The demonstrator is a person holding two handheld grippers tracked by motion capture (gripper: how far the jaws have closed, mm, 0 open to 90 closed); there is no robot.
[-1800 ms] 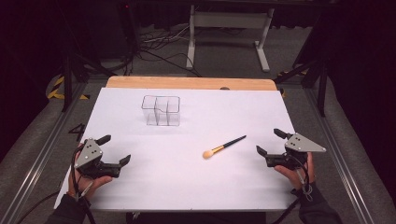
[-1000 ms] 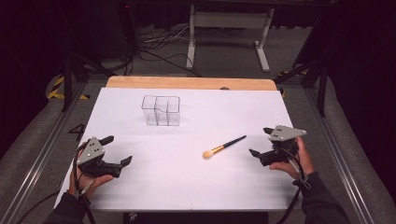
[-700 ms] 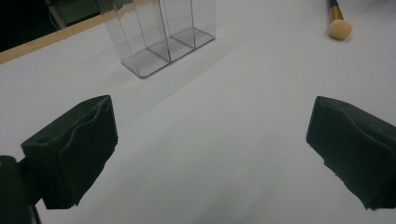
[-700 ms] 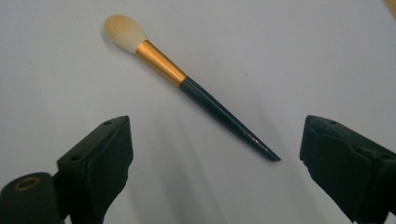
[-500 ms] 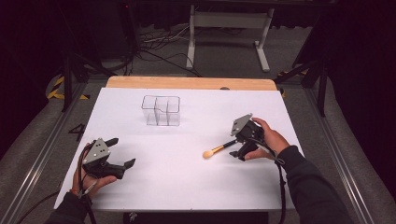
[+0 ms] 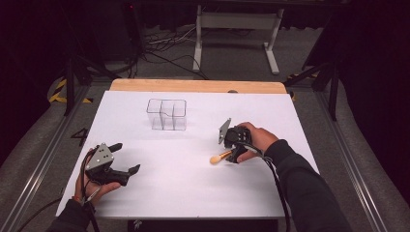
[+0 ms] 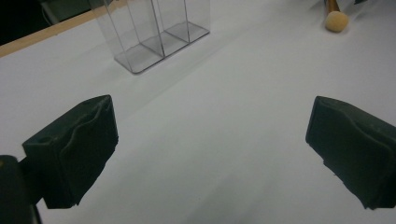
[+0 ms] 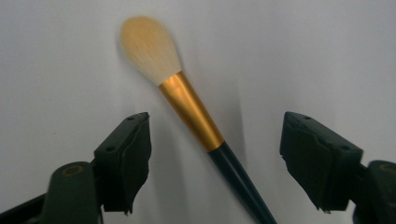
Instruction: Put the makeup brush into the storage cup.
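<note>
A makeup brush (image 6: 218, 157) with tan bristles, a gold ferrule and a dark handle lies on the white table. My right gripper (image 6: 234, 152) hovers right over its handle, jaws open. In the right gripper view the brush (image 8: 191, 109) lies between the two spread jaws of my right gripper (image 8: 215, 161), untouched. My left gripper (image 6: 126, 158) rests at the front left, open and holding nothing; in its own view my left gripper (image 7: 210, 144) looks toward the clear organizer (image 7: 154, 32) and the brush tip (image 7: 337, 21). The clear plastic organizer (image 6: 167, 114) stands at the table's back centre.
The white sheet (image 6: 193, 188) covers the table, with a wooden edge (image 6: 193, 86) at the back. Metal rails (image 6: 34, 174) run along both sides. A stand's legs and cables (image 6: 203, 43) lie on the floor behind.
My right gripper has travelled from the table's right edge leftward to the brush and tipped down over its handle. The left gripper has drifted slightly forward. The brush has not moved.
</note>
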